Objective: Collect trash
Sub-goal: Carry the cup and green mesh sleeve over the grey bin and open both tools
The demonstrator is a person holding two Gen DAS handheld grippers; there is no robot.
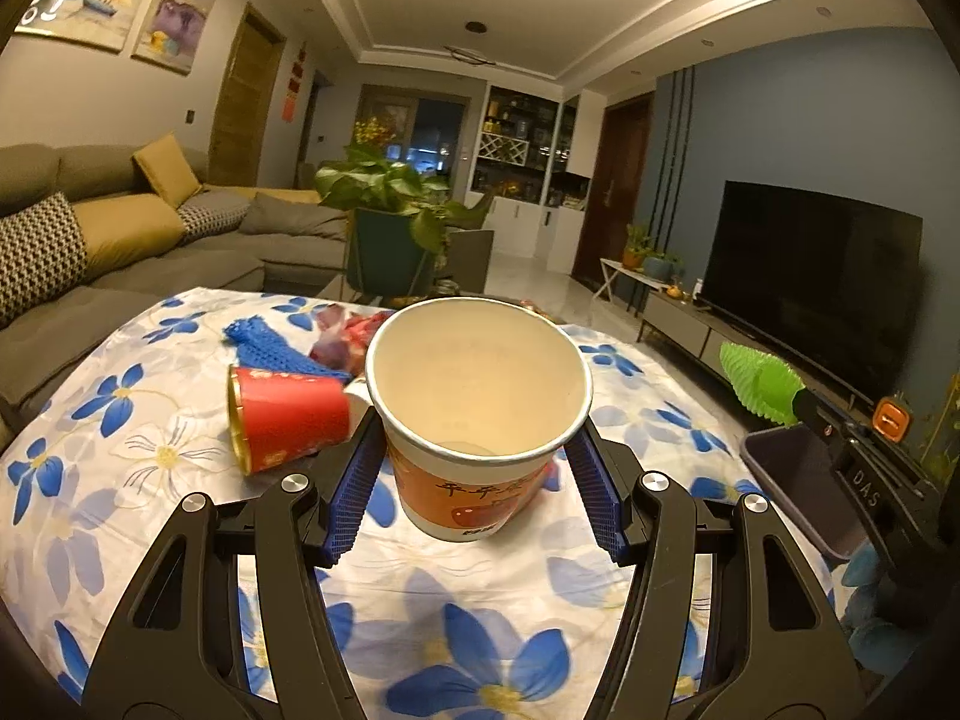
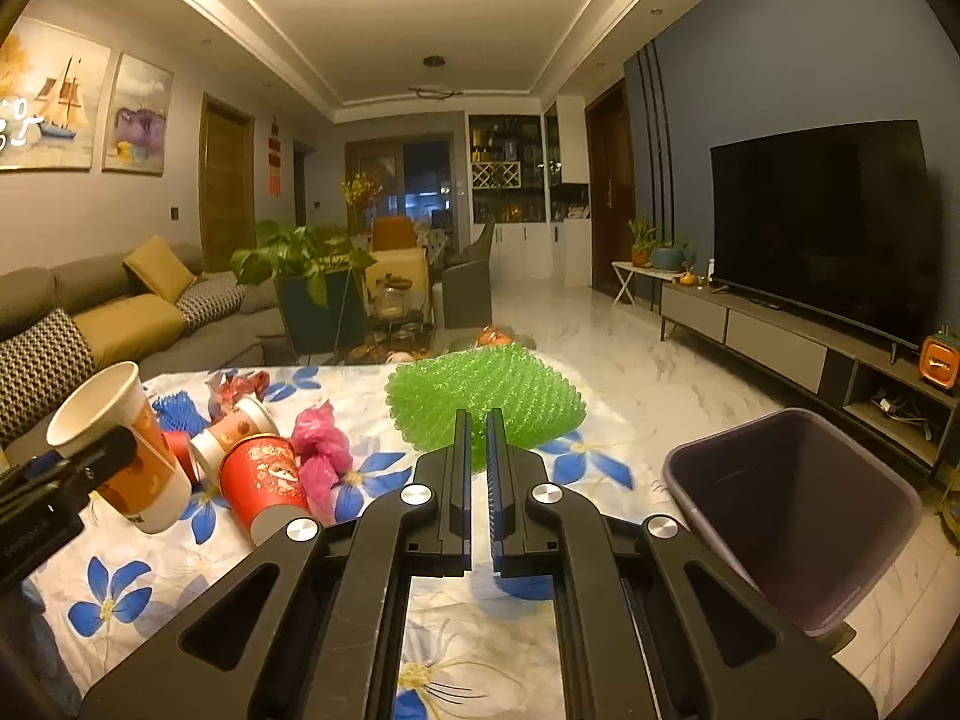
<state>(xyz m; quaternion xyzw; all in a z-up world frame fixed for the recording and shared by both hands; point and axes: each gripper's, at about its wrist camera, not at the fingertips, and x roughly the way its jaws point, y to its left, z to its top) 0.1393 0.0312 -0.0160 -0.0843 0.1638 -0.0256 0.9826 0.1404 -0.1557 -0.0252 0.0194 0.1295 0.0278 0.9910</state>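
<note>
Our left gripper (image 1: 477, 450) grips an orange paper cup (image 1: 474, 396), lifted off the floral cloth (image 1: 150, 456); our right gripper (image 2: 478, 450) is clamped on green foam netting (image 2: 486, 393); at four o'clock from it a purple bin (image 2: 798, 516) stands beside the table; at nine o'clock lie a red cup (image 2: 267, 486) and pink wrapper (image 2: 321, 450); farther, at ten o'clock, blue netting (image 2: 174, 411).
</note>
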